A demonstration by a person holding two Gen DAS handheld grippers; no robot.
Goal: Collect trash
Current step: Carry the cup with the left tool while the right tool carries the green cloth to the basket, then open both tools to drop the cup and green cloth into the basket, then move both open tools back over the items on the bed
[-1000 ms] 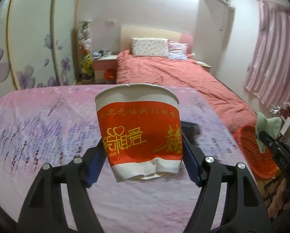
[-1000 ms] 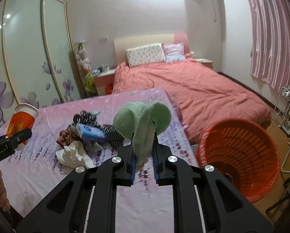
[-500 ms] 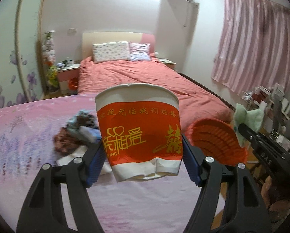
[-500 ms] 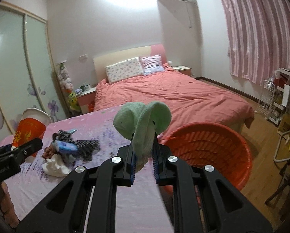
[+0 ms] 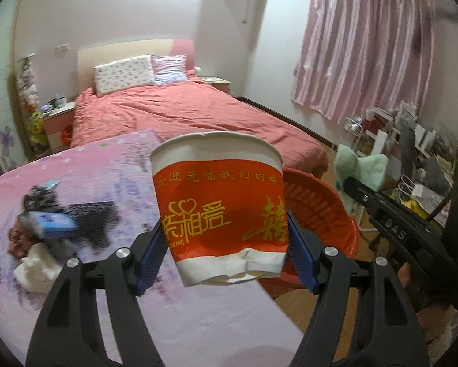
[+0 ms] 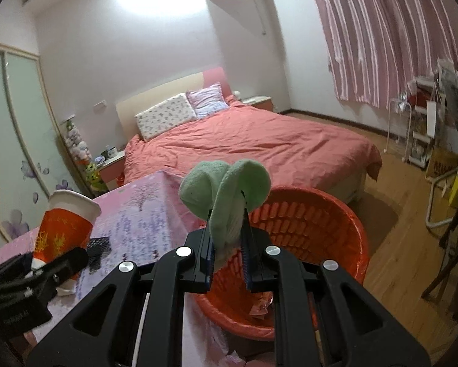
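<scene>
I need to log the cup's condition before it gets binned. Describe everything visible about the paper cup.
The paper cup is white with a broad red band bearing gold characters and a heart motif. Its base is crumpled and dented, its rim slightly nicked. It sits roughly upright, lifted clear of the floral tablecloth, clamped at its lower sides by the left gripper.

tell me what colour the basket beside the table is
The basket is orange-red with a slotted wall, clearest in the right wrist view.
</scene>
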